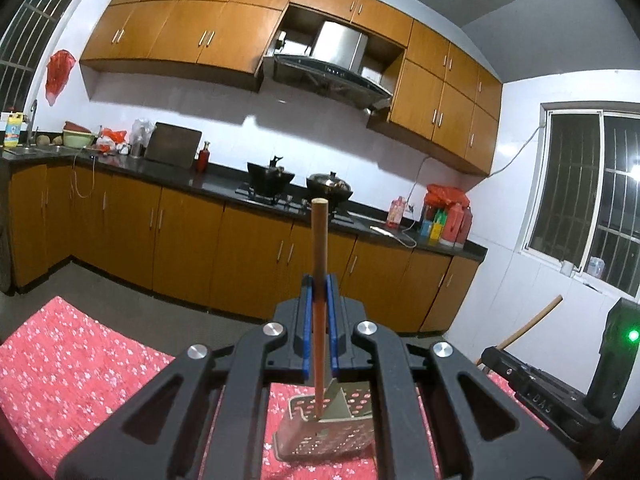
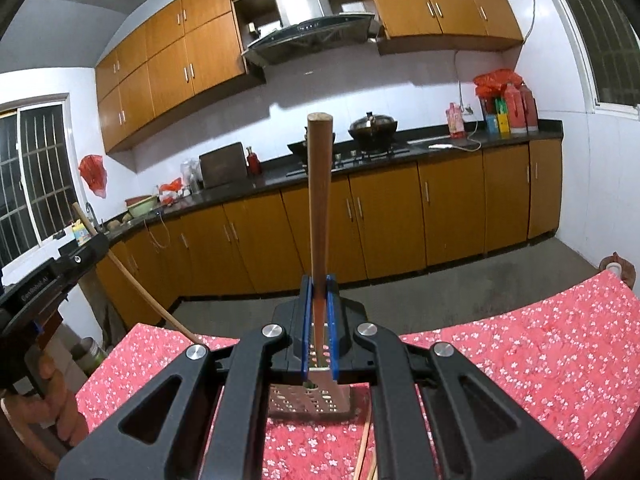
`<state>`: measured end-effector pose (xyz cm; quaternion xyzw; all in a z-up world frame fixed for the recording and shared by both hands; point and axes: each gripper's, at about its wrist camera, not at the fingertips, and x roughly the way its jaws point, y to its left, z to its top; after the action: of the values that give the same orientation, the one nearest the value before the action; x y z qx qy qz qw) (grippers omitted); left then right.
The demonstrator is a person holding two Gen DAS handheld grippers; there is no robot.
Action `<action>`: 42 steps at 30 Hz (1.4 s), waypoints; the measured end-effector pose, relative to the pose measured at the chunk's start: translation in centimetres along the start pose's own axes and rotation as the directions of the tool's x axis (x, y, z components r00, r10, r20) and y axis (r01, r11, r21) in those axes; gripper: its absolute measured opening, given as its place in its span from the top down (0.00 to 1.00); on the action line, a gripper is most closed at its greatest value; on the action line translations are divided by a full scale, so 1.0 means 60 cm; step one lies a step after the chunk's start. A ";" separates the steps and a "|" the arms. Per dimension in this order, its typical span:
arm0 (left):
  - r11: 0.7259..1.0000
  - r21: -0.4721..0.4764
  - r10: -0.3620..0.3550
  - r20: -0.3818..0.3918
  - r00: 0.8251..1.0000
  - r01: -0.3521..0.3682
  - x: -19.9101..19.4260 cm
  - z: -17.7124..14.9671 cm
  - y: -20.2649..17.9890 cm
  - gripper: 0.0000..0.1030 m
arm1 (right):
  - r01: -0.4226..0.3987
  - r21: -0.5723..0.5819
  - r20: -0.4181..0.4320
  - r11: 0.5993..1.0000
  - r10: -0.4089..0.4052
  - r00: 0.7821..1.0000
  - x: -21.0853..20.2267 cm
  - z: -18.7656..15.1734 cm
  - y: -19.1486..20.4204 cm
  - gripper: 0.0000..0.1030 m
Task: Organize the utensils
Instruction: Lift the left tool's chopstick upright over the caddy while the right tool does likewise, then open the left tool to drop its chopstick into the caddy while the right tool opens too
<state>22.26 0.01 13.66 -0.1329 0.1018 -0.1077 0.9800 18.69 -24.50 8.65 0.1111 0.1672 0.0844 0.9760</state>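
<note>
My left gripper [image 1: 319,284] is shut on a wooden-handled utensil [image 1: 320,240], held upright; its lower end with a metal blade reaches into a perforated metal utensil holder [image 1: 324,436] on the red floral tablecloth [image 1: 80,368]. My right gripper [image 2: 319,284] is shut on another wooden-handled utensil [image 2: 319,184], also upright, its lower end in the same holder [image 2: 308,400]. The right gripper's body [image 1: 544,388] shows at the right of the left wrist view, and the left gripper's body [image 2: 44,280] at the left of the right wrist view.
Thin wooden sticks [image 2: 364,452] lie on the cloth near the holder. Behind the table are orange kitchen cabinets [image 1: 256,256], a dark counter with two pots [image 1: 328,186] on the stove, bottles [image 1: 448,220] and a range hood [image 1: 332,68].
</note>
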 end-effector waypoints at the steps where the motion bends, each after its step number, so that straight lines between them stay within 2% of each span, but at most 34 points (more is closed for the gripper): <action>1: 1.000 0.000 0.002 -0.007 1.000 -0.002 0.004 -0.005 0.000 0.92 | -0.001 0.001 -0.005 1.000 0.001 1.000 0.001 -0.002 0.001 0.93; 15: 1.000 -0.007 0.000 -0.080 0.997 -0.001 0.031 -0.036 0.015 0.92 | -0.011 -0.012 -0.060 1.000 0.010 0.998 0.019 -0.023 0.010 0.92; 18: 1.000 -0.013 -0.005 -0.088 0.996 0.003 0.031 -0.035 0.019 0.87 | -0.009 -0.014 -0.068 1.000 0.008 0.998 0.020 -0.021 0.013 0.91; 20: 1.000 -0.016 -0.004 -0.086 0.996 0.003 0.027 -0.034 0.021 0.80 | -0.007 -0.011 -0.062 1.000 0.006 0.998 0.017 -0.020 0.012 0.81; 21: 1.000 -0.020 -0.004 -0.082 0.997 0.002 0.023 -0.032 0.024 0.75 | -0.006 -0.009 -0.055 1.000 0.006 0.998 0.015 -0.018 0.011 0.70; 22: 1.000 -0.025 -0.004 -0.078 0.997 0.003 0.018 -0.030 0.028 0.74 | -0.005 -0.007 -0.047 1.000 0.005 0.999 0.011 -0.017 0.011 0.66; 29: 0.998 -0.068 0.005 -0.051 0.999 -0.008 -0.023 -0.019 0.056 0.72 | 0.008 0.024 0.020 1.000 -0.009 1.000 -0.037 -0.013 -0.007 0.66; 32: 0.996 -0.089 0.021 -0.042 0.999 -0.025 -0.054 -0.020 0.082 0.72 | 0.040 0.039 0.033 0.998 -0.042 0.999 -0.061 -0.025 -0.032 0.66; 34: 0.994 -0.092 0.049 -0.053 0.997 -0.054 -0.072 -0.028 0.099 0.71 | 0.076 0.048 -0.003 0.996 -0.076 0.997 -0.061 -0.041 -0.050 0.66; 37: 0.992 -0.070 0.097 -0.115 0.989 -0.106 -0.082 -0.055 0.124 0.69 | 0.128 0.056 -0.108 0.990 -0.121 0.987 -0.040 -0.081 -0.082 0.66; 39: 0.988 -0.039 0.140 -0.193 0.971 -0.150 -0.079 -0.092 0.143 0.69 | 0.145 0.075 -0.206 0.987 -0.127 0.970 -0.019 -0.120 -0.103 0.67; 42: 0.982 -0.018 0.173 -0.300 0.938 -0.187 -0.067 -0.143 0.162 0.70 | 0.137 0.081 -0.338 0.987 -0.102 0.936 0.007 -0.179 -0.113 0.74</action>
<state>18.27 8.07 3.51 -0.1282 0.2620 -0.0340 0.9559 16.25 -28.88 -3.00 0.1354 0.3403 0.0338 0.9299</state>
